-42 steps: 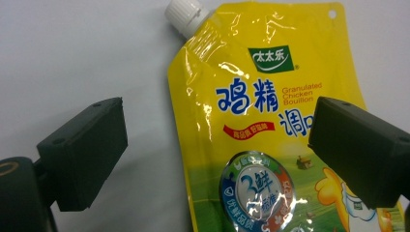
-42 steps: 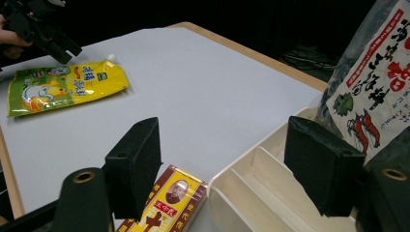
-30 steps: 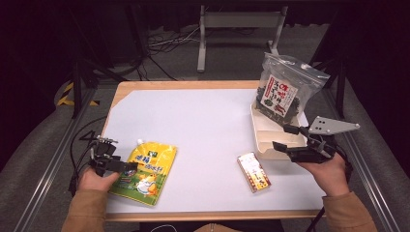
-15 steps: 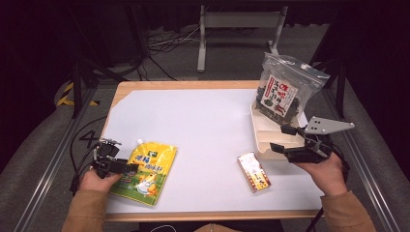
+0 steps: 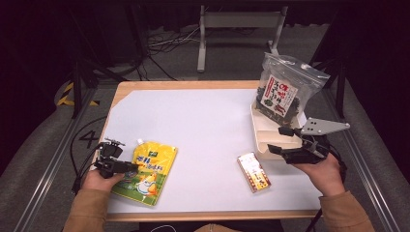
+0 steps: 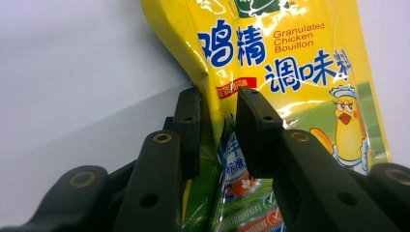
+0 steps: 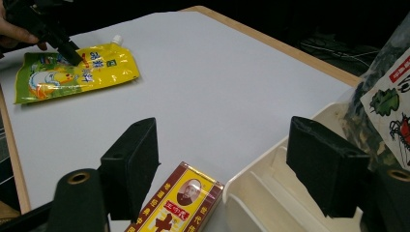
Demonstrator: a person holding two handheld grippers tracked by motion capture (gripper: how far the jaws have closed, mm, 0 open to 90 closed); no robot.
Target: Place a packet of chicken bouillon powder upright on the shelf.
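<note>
- Table point(image 5: 203, 121): white top, wood rim.
- Tray point(image 5: 265, 133) at right edge, w/ dark snack bag point(image 5: 283, 92) standing in it.
- Yellow pouch point(image 5: 147, 166) flat near front-left corner; box point(image 5: 254, 172) front-right.
- Left gripper point(image 5: 129, 166): jaws just closing, now pinching pouch's edge.
- Right gripper point(image 5: 280, 139): jaws apart, empty, at tray's front.

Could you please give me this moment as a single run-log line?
left gripper: jaws just closing, pinching yellow pouch edge | right gripper: open, empty, by white tray | small box: flat on table
</note>
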